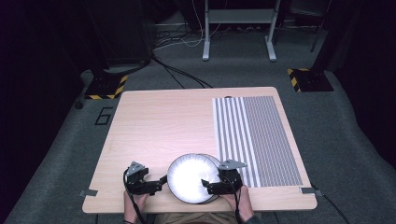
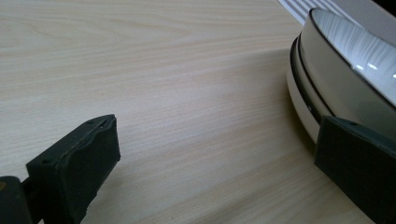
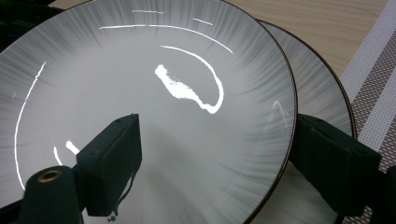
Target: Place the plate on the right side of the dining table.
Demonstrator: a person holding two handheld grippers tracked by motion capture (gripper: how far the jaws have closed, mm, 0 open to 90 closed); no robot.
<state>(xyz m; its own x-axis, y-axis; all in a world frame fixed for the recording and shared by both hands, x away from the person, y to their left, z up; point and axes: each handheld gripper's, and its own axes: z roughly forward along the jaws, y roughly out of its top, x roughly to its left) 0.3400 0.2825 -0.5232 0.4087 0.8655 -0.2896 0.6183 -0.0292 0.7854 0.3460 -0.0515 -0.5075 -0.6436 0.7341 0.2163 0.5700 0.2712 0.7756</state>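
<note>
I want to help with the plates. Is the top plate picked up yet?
Not yet. Two plates sit stacked near the table's front edge. The right tongs straddle the top plate's rim, one jaw over it, one under, not clamped. The left tongs wait open beside the stack. Gripping and lifting the top plate off the lower plate are left.

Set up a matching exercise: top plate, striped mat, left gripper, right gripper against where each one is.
1. top plate
2. striped mat
3. left gripper
4. right gripper

A. jaws straddling the top plate's rim
B. covering the table's right part
C. stacked, offset, on another plate
D. beside the stack's left edge, jaws apart over bare wood

Pairs: 1-C, 2-B, 3-D, 4-A
</note>
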